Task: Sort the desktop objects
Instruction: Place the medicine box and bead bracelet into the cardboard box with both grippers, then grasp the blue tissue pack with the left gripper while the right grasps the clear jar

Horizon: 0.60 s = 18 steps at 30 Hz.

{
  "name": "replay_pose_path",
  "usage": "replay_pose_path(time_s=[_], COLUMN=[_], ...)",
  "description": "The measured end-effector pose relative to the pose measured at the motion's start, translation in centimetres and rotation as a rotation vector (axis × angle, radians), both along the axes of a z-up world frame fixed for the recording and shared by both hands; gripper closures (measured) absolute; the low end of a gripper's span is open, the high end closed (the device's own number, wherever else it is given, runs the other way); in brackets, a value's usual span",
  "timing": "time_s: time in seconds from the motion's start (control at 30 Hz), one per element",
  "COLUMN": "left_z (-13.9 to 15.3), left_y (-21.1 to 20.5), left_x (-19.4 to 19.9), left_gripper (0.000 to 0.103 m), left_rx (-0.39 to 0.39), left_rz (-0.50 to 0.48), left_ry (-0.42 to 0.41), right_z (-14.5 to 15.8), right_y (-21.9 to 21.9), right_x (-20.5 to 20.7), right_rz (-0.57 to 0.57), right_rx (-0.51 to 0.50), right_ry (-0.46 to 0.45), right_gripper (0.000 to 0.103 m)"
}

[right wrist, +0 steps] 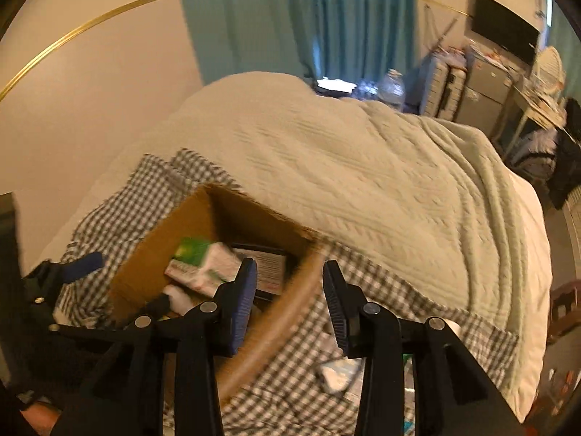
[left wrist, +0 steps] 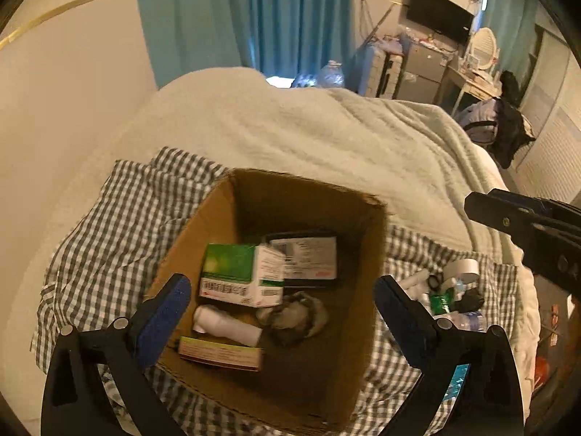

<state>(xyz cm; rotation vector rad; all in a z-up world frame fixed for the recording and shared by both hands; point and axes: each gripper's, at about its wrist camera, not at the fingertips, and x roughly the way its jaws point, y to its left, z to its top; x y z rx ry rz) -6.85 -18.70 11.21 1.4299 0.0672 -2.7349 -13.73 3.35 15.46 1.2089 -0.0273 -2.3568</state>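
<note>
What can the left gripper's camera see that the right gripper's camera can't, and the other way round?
Only the left view looks straight down into the box: a white bottle, a crumpled grey wad and a flat red-edged carton on its floor, plus a pile of small items on the checked cloth to its right.

Only the right view shows a white packet lying on the cloth beside the box.

Both show the cardboard box, the green-and-white carton inside it, the pale blanket and the teal curtains. Each also glimpses the other gripper.
</note>
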Motion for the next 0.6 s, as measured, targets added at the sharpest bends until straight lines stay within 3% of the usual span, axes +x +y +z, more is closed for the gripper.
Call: replay_pose_path(time_s=[0.1,0.23,0.4,0.53,0.6], left_z=[-0.4,-1.8,-3.8,-7.3,-10.0], left_y=[2.6,6.6,12.0,15.1,16.5], left_x=[0.7,1.8,3.5,4.6,4.8], left_gripper=[0.000,0.000,0.000,0.000,0.000], left_rx=[0.003,0.065,0.024,0.028,-0.011], left_rz=[-0.006,-0.040,-0.125,-0.159,-0.189], left_ry=[-0.042,-0.082,-0.087,-0.063,-0.088], right_z=[-0.3,-1.4,-4.6,-8.6,-10.1], right_y=[3.1,8.2,13.3,17.2,18.4], right_x=[-0.2,-0.3,-0.4,-0.1,0.0], right_rz=[-0.044,-0.105,-0.153,-0.175,-0.185], right_rx=[0.013,-0.010,-0.032,0.032,0.058], right_ry=[-0.009,-0.050,-0.144,-0.215,-0.236], right_gripper=[0.063,0.054,0.048,0.045,0.040])
